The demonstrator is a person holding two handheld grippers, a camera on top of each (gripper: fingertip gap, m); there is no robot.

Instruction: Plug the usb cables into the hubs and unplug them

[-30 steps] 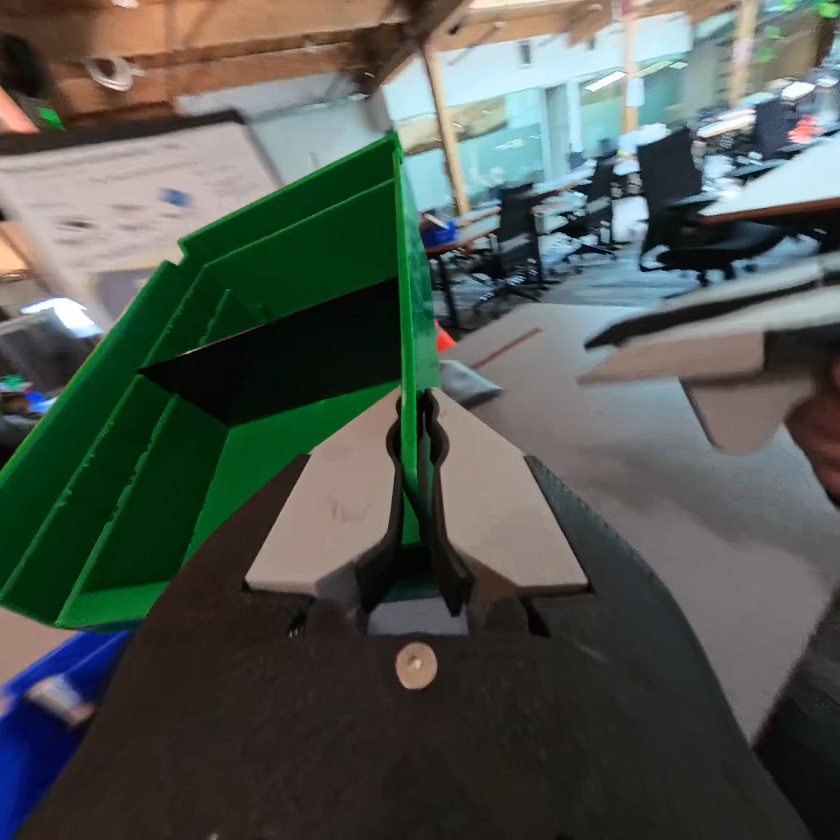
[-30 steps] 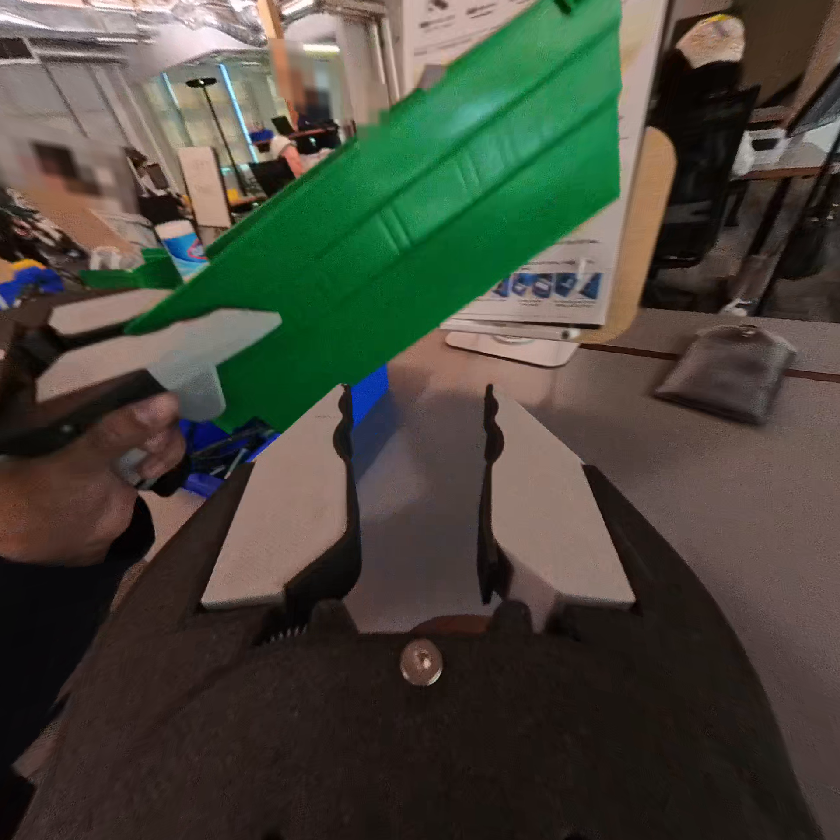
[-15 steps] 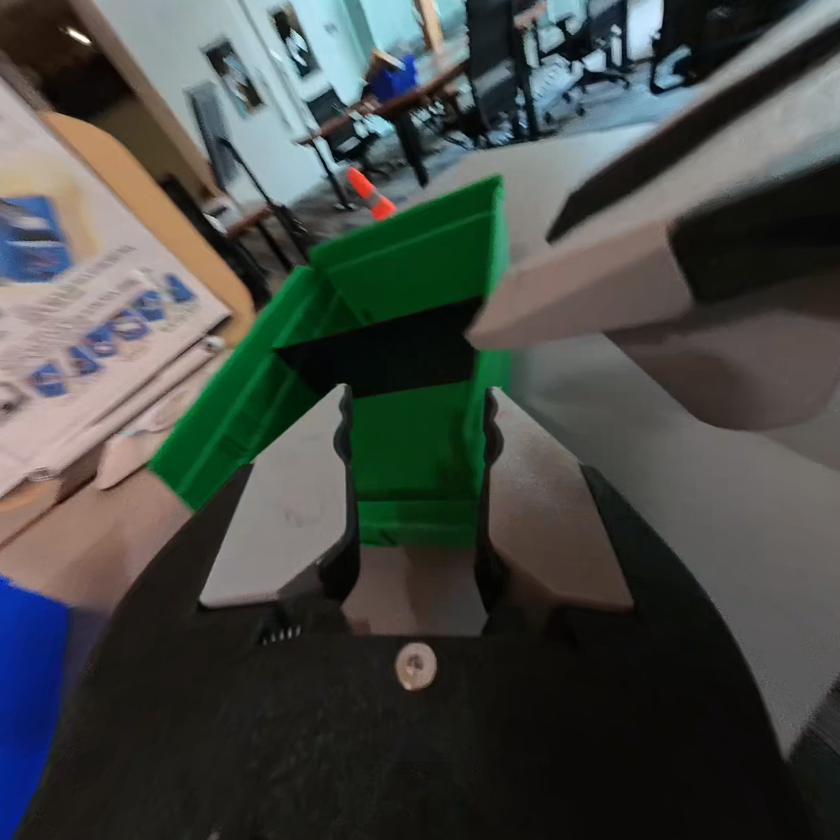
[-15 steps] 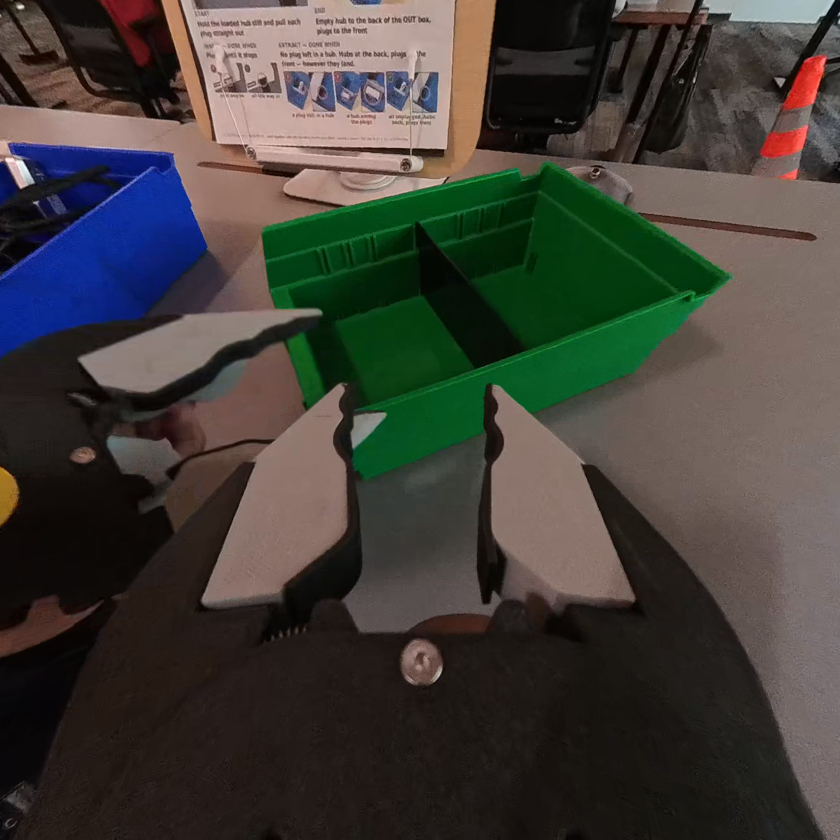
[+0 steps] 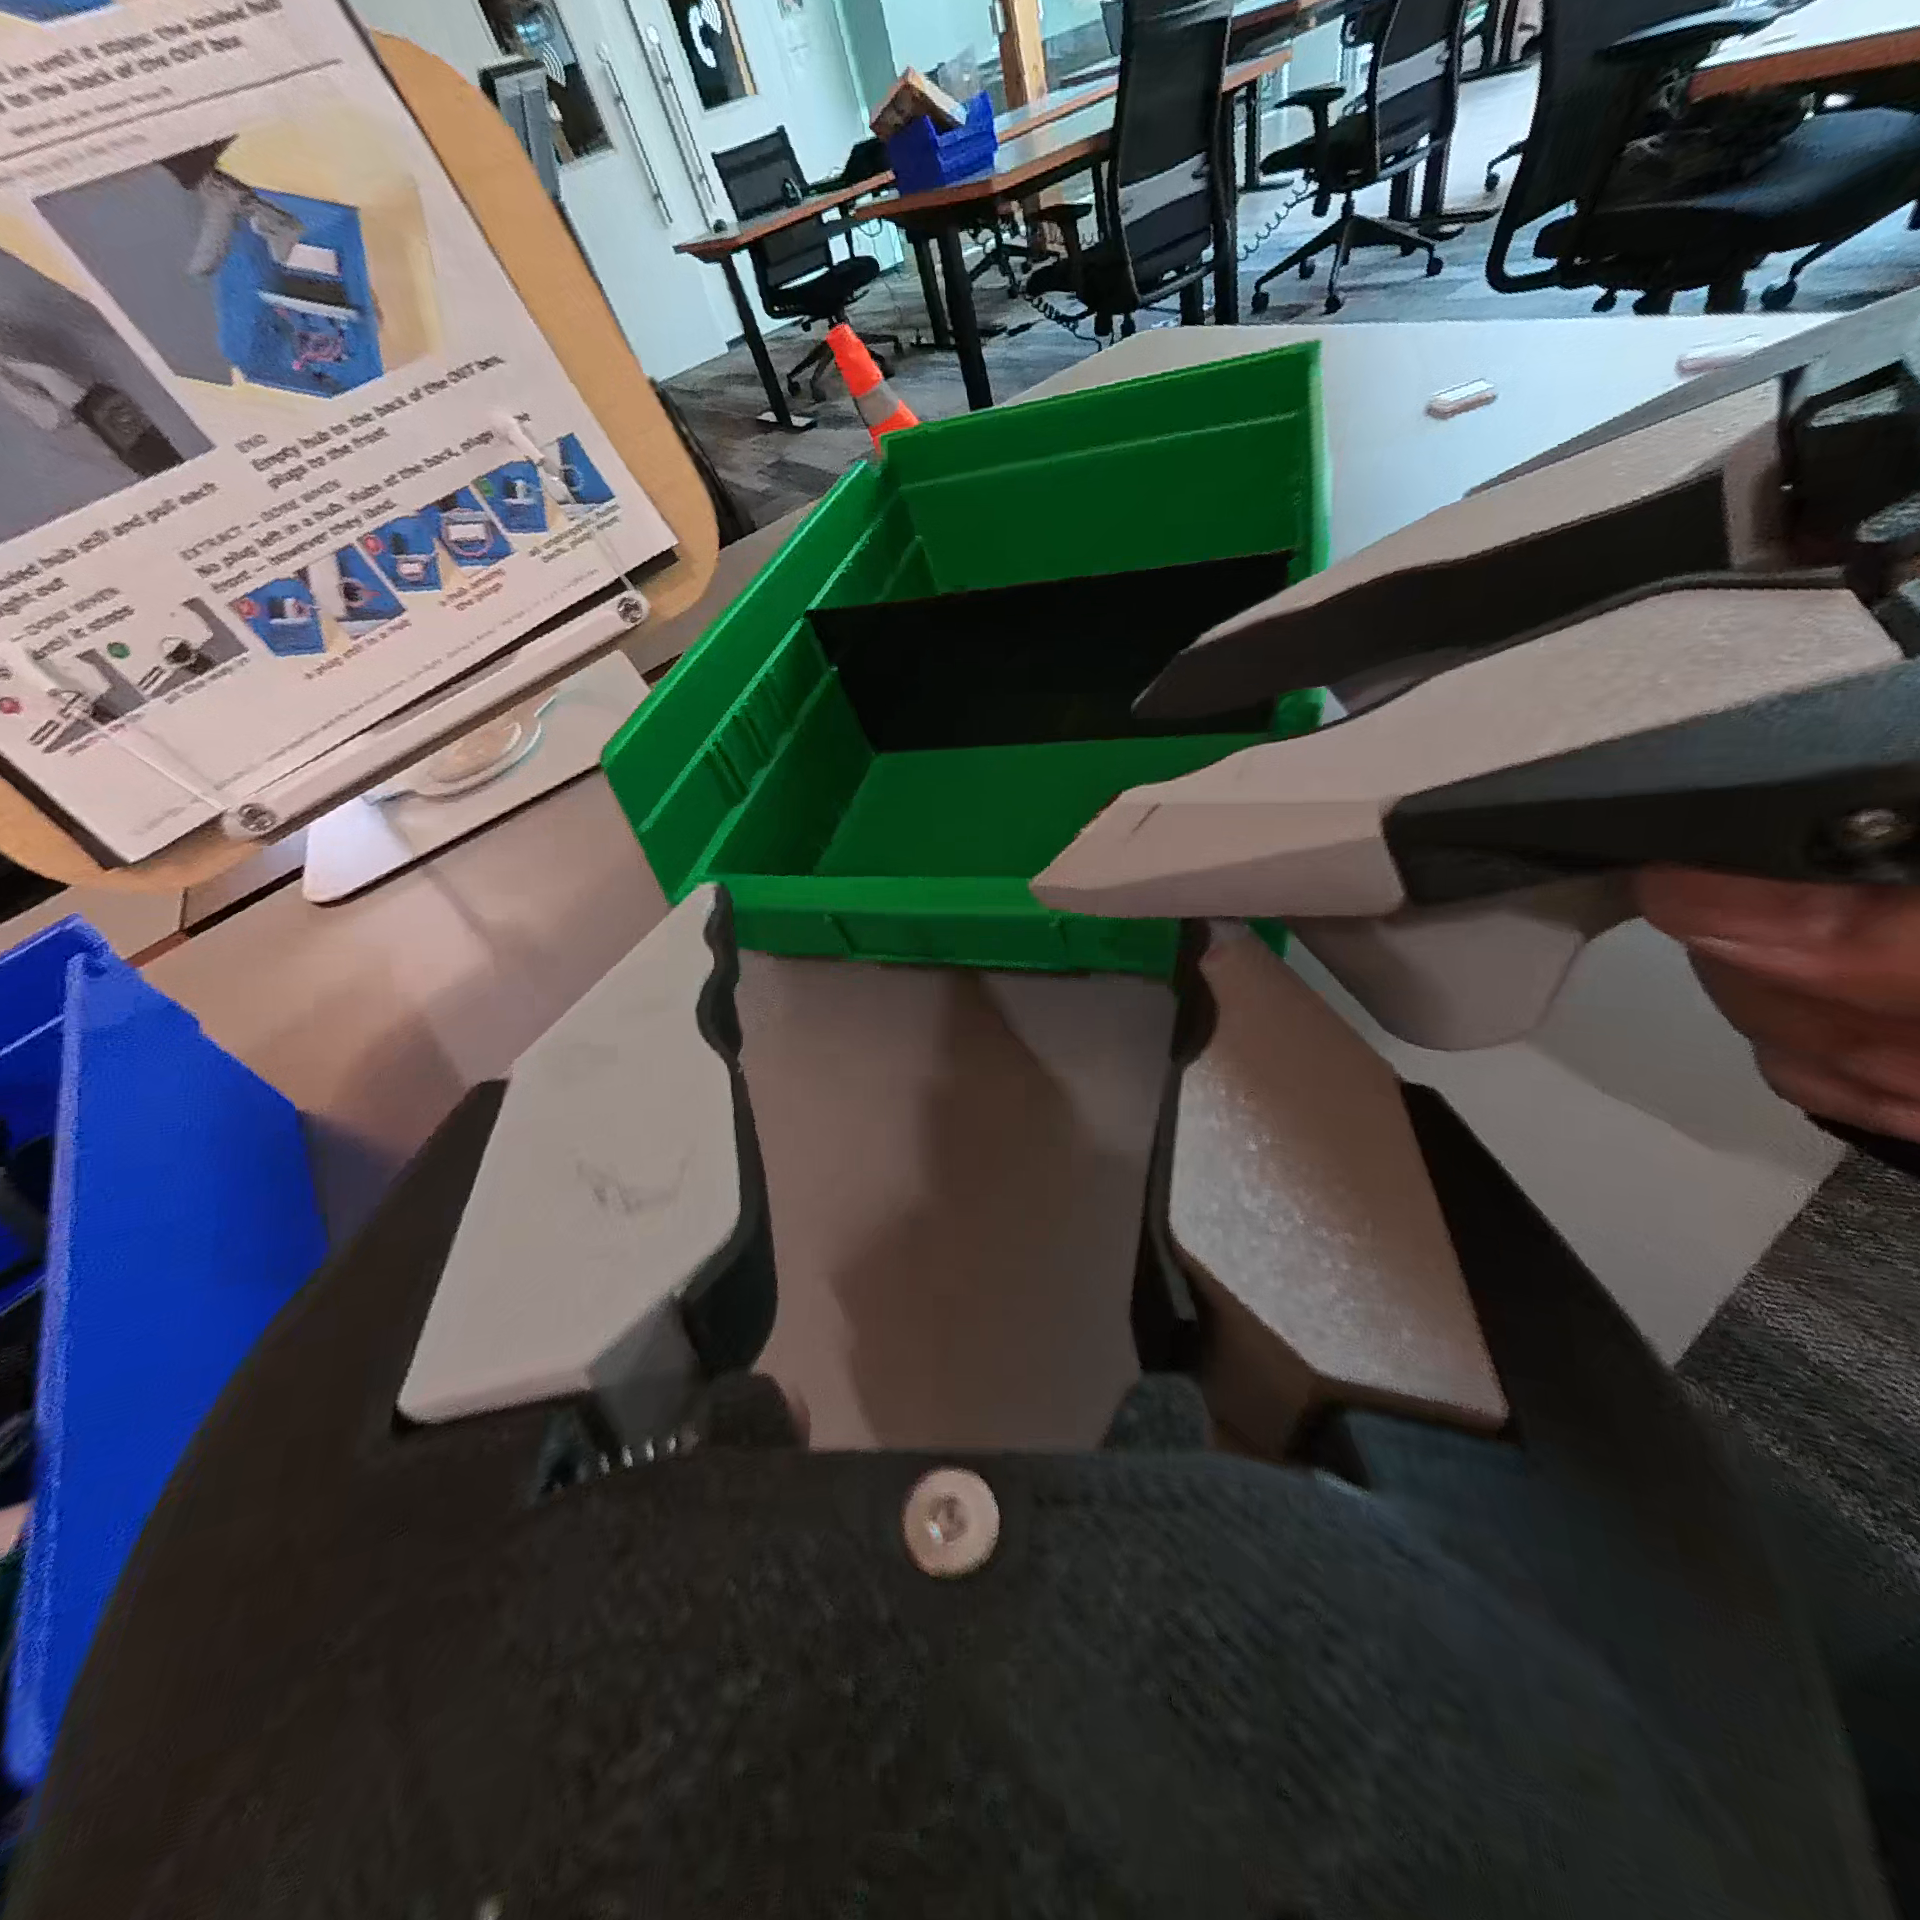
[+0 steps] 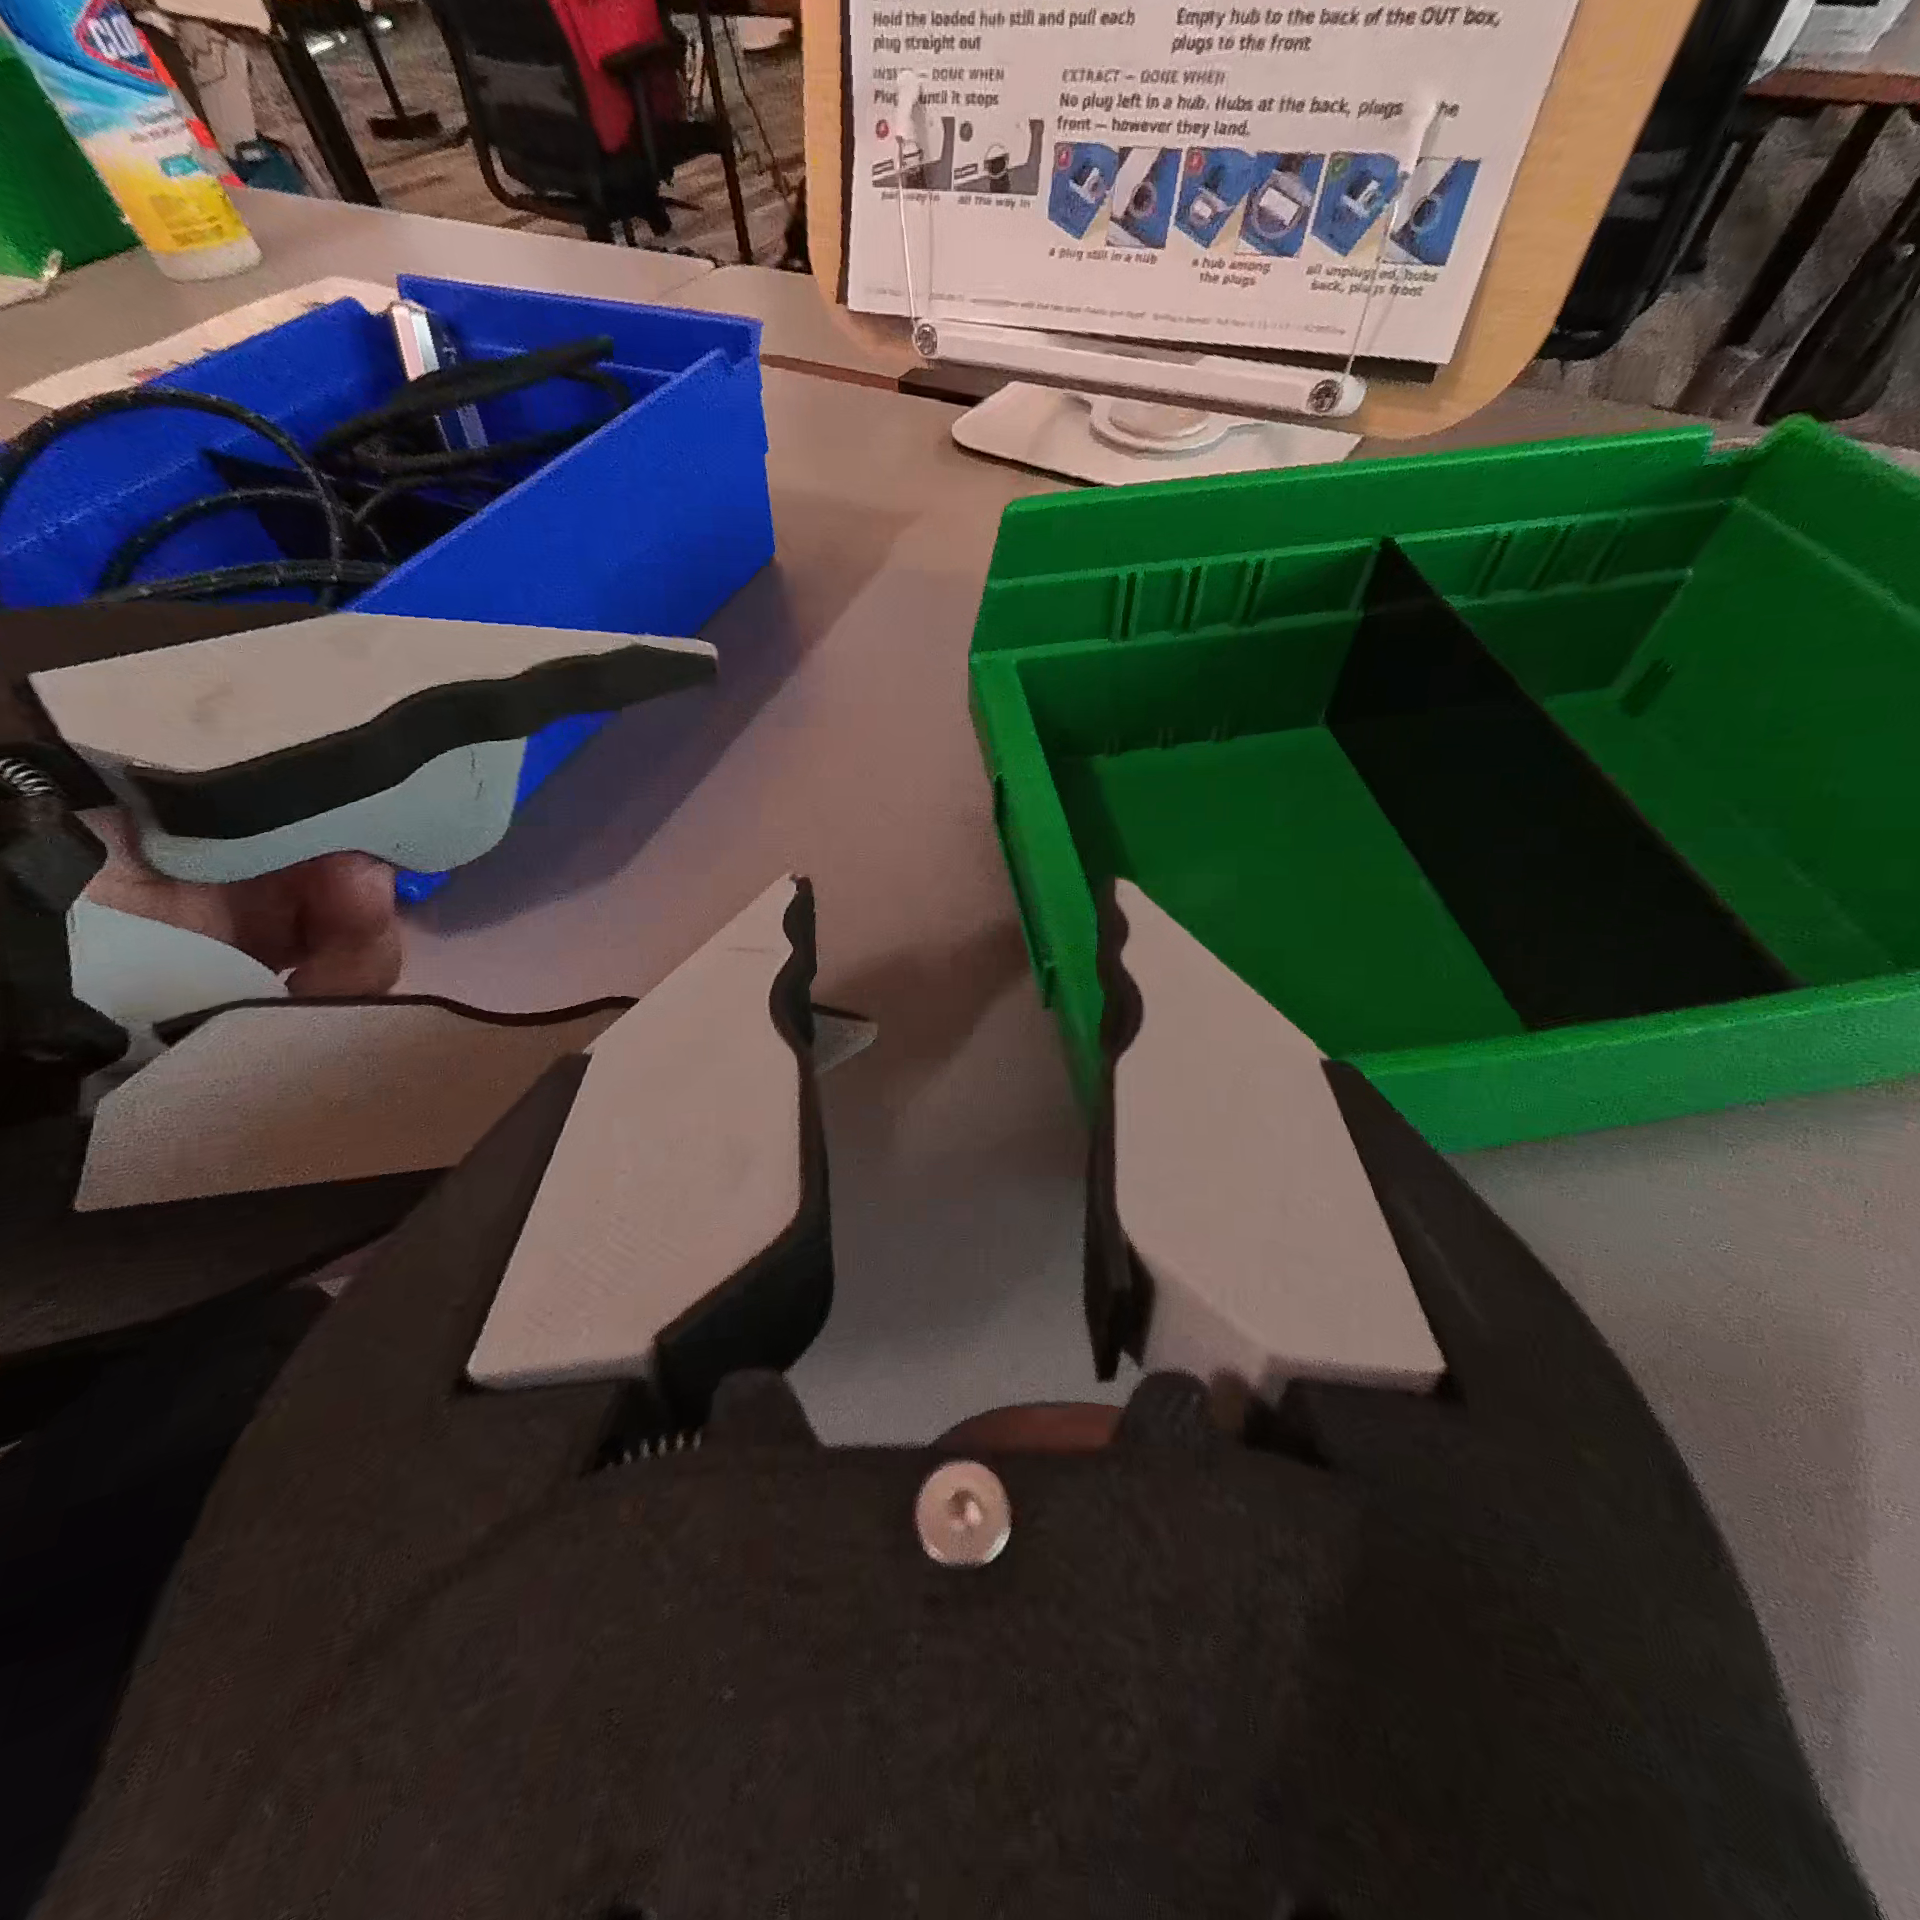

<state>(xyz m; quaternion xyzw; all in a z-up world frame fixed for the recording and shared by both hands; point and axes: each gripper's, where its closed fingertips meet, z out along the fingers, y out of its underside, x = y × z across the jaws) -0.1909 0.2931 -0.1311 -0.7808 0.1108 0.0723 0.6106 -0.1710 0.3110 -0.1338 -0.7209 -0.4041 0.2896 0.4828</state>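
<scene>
A green bin with a black divider stands upright on the grey table, both halves empty. My left gripper is open and empty, with its fingertips just short of the bin's near end wall. My right gripper is open and empty, by the bin's left front corner, with one fingertip close to that corner. In the left wrist view the right gripper hangs over the bin's right side. In the right wrist view the left gripper is at the left, open.
A blue bin holding black cables sits to the left of the green one. An instruction sheet on a white stand is behind both. A wipes canister stands at the far left. An orange cone and office chairs are beyond the table.
A second ago my left gripper held the green bin tilted in the air by its wall. The bin now rests on the table, and the left gripper has opened and backed off.
</scene>
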